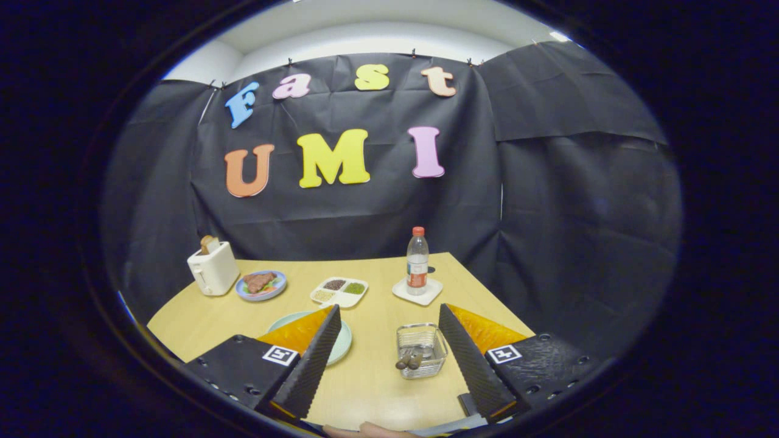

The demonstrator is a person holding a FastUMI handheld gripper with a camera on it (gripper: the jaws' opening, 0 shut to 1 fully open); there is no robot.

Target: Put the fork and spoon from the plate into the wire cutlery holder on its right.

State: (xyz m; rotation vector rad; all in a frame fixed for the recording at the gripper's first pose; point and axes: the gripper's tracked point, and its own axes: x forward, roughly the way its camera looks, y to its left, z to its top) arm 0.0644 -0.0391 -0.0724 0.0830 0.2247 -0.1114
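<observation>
Gripper (386, 340) spread wide, holding nothing, above table (377, 389). 2 handles, presumably fork and spoon (409, 360), sit in holder (421, 351) right of plate (342, 344). Risk: lowering right finger could nudge holder over.

Plate (344, 340) mostly hidden behind left finger (307, 359) of tool.

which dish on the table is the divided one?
The white tray beyond the open fingers: compartments holding dark, green and pale fillings. The blue plate holds meat; the green plate shows no dividers.
</observation>
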